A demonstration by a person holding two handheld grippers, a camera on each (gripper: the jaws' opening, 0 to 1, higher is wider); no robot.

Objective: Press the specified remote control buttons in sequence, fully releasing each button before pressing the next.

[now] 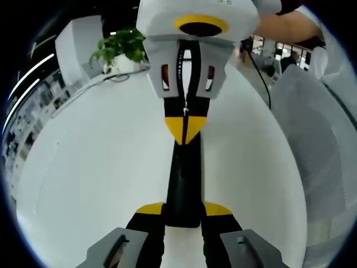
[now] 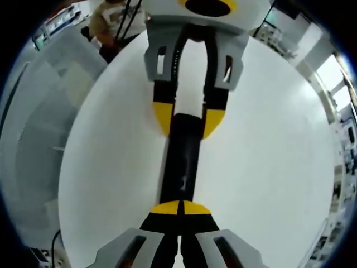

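A long black remote control [image 1: 184, 178] lies lengthwise over the white round table [image 1: 100, 167]. My left gripper [image 1: 184, 209] is shut on its near end, one yellow-tipped jaw on each side. My right gripper [image 1: 186, 129] comes in from the top, jaws shut together, its yellow tips pointing down on the remote's far end. In the right gripper view the same remote [image 2: 184, 151] runs up from my shut right gripper [image 2: 181, 207] to the left gripper [image 2: 188, 118], which clamps its other end. Whether the tips press a button, I cannot tell.
A potted green plant [image 1: 120, 47] stands at the table's far edge, with a black cable [image 1: 259, 72] trailing across nearby. A grey mesh chair [image 1: 318, 128] sits off the table's right side. A person [image 2: 111, 22] is beyond the table's edge.
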